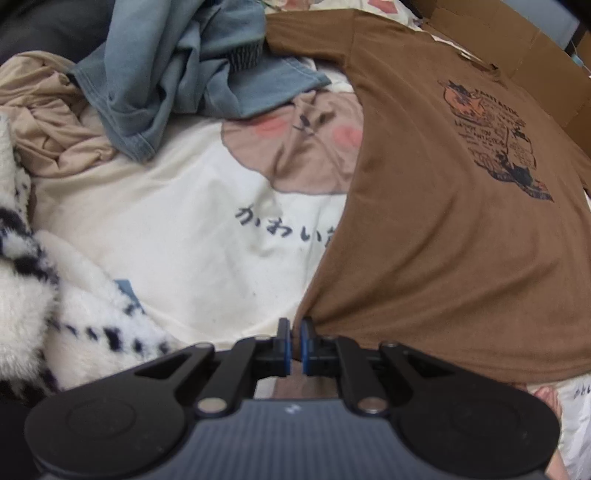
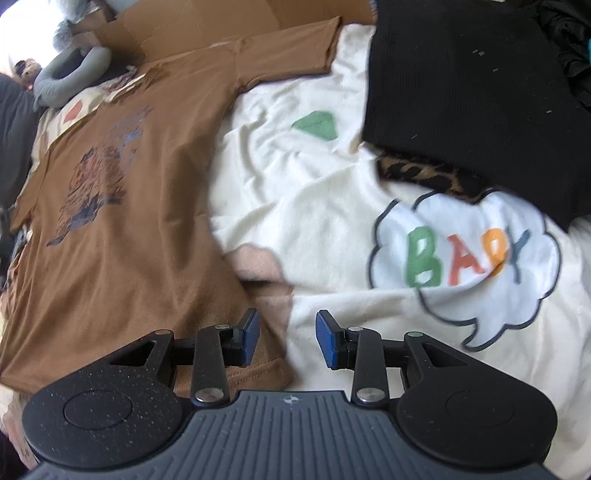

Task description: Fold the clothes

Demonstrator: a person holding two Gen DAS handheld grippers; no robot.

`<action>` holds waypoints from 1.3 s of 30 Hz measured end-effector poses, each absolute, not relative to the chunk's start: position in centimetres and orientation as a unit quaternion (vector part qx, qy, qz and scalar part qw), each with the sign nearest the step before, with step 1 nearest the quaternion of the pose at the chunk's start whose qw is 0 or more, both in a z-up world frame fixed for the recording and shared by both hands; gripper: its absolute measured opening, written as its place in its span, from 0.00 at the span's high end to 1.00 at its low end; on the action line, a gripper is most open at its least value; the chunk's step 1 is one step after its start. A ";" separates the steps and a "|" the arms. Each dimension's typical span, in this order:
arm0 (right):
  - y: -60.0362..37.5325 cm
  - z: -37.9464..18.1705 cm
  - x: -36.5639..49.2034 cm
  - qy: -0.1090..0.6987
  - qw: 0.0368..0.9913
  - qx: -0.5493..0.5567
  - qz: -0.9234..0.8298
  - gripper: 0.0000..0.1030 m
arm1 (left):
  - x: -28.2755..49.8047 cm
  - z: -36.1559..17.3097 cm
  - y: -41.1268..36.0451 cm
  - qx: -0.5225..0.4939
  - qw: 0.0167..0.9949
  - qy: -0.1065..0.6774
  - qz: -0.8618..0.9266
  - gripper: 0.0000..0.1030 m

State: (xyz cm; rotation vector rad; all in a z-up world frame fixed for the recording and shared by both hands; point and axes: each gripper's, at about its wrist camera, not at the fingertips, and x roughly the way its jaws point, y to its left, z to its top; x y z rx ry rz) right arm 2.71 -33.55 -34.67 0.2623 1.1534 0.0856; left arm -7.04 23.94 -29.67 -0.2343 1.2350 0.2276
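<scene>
A brown T-shirt (image 1: pixel 443 221) with a dark printed graphic lies spread flat on a cream printed blanket (image 1: pixel 166 240). My left gripper (image 1: pixel 295 334) is shut on the shirt's lower left hem corner, and the cloth bunches toward its blue pads. In the right wrist view the same T-shirt (image 2: pixel 129 221) stretches away to the left. My right gripper (image 2: pixel 286 338) stands open just above the shirt's lower right hem corner, its left finger over the brown cloth and its right finger over the blanket (image 2: pixel 314 192). Nothing is between its fingers.
A crumpled blue garment (image 1: pixel 177 74) and a beige one (image 1: pixel 48 118) lie at the back left, with a fuzzy black-and-white throw (image 1: pixel 44 288) at the left. A folded black ribbed garment (image 2: pixel 472 96) sits on a leopard-print piece (image 2: pixel 424 173). Cardboard (image 2: pixel 192 29) lines the far edge.
</scene>
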 end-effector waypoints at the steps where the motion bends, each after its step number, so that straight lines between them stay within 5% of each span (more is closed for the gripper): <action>1: -33.4 -34.9 2.6 0.545 0.829 0.123 0.042 0.60 | -6.9 -29.6 24.1 -0.110 0.803 0.576 0.107 0.95; 23: -32.2 -35.5 0.5 0.548 0.825 0.124 0.059 0.61 | -6.4 -29.5 25.0 -0.097 0.799 0.584 0.103 0.95; 27: -33.3 -36.3 1.1 0.556 0.817 0.149 0.043 0.75 | -6.3 -29.7 24.9 -0.101 0.796 0.588 0.103 0.95; 39: -32.0 -37.7 2.7 0.599 0.788 0.137 0.051 0.76 | -5.7 -29.6 24.7 -0.103 0.790 0.596 0.100 0.95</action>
